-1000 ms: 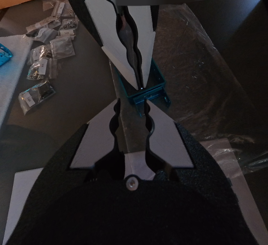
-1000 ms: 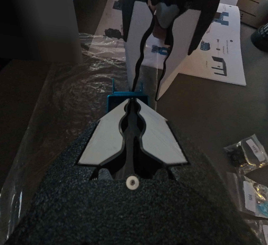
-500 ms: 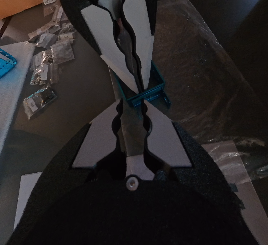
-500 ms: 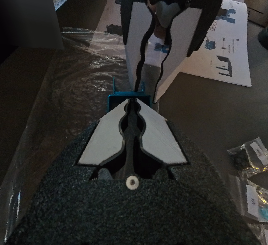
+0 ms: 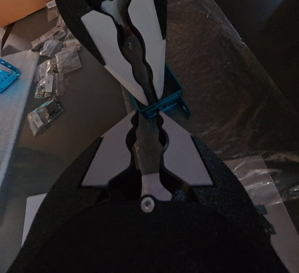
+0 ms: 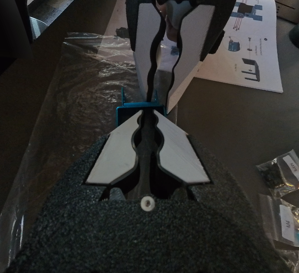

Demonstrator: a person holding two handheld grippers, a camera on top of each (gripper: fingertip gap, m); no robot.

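Left gripper (image 5: 148,113): fingers parted, straddling near lug of blue metal bracket (image 5: 169,103), not clamped. Right gripper (image 6: 148,111): fingers nearly closed over bracket's far wall; actual grip unclear. Bracket sat on clear plastic sheet (image 5: 226,71), between both grippers. Hardware bags (image 5: 48,84) lay unopened, well apart.

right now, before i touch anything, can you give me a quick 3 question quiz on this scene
1. True or false: the blue bracket lies on the open booklet.
2. Whose jaws stand wider apart? A: left gripper. B: right gripper.
3. Fill in: in the left wrist view, the small labelled bags lie to the bracket's ___.

Key: 1 false, it lies on the clear plastic sheet; 2 A; 3 left.
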